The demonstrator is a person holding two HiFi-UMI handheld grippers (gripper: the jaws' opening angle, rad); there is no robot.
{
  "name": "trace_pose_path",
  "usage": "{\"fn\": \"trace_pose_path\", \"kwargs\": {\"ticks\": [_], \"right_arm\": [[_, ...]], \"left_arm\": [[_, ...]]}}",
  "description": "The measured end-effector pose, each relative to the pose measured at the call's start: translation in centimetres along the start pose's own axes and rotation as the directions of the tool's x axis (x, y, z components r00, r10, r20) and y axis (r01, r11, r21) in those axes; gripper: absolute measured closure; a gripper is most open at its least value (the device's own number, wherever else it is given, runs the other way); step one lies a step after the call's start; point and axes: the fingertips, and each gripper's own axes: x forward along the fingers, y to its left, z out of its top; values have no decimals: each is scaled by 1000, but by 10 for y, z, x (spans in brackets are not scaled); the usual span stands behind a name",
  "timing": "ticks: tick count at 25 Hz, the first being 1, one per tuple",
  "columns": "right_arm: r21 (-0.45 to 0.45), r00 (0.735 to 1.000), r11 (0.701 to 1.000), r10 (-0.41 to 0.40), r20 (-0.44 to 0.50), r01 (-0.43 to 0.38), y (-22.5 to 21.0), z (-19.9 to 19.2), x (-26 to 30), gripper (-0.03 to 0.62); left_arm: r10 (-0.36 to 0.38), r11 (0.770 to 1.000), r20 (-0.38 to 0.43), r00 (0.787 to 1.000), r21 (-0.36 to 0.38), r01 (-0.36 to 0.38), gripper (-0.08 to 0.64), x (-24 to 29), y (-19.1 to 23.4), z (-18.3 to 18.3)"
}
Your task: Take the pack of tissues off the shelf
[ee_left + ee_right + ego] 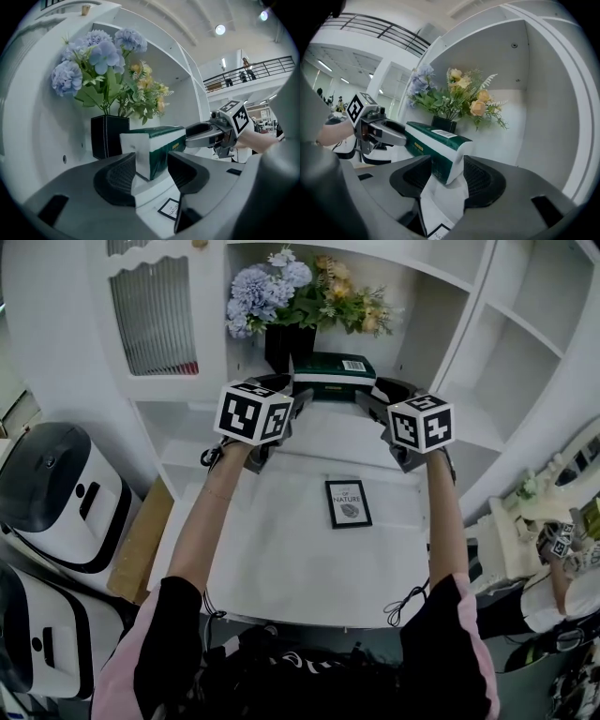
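A green and white pack of tissues (333, 374) lies on the white shelf (281, 549), in front of a black vase. My left gripper (298, 401) is at its left end and my right gripper (370, 404) at its right end. In the left gripper view the pack's white end (150, 150) sits in the gap of the open left gripper (152, 171), pads not pressing. In the right gripper view the pack's other end (445, 152) sits likewise between the wide jaws of the right gripper (447, 176). Each view shows the opposite gripper beside the pack.
A black vase of blue and yellow flowers (286, 343) stands right behind the pack. A small framed card (348, 502) lies on the lower white surface. A ribbed-glass cabinet door (155, 315) is at the left, open shelves (525, 362) at the right, white machines (56, 493) on the floor left.
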Motion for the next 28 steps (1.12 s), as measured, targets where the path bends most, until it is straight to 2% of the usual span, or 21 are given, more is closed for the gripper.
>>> {"fn": "trace_pose_path", "kwargs": {"ticks": [3, 8, 15, 28], "right_arm": [[-62, 999, 998, -31, -34, 29, 3, -4, 4, 370], [-109, 997, 992, -69, -16, 67, 3, -5, 3, 371], [-77, 995, 993, -84, 51, 87, 12, -7, -10, 374], [-108, 973, 985, -108, 205, 132, 65, 0, -73, 377]], "left_arm": [[21, 1000, 23, 1000, -2, -21, 351, 4, 0, -2], [44, 999, 34, 998, 12, -44, 351, 5, 1, -3], [74, 991, 55, 996, 110, -79, 351, -7, -11, -3], [66, 987, 153, 986, 132, -86, 351, -66, -56, -5]]}}
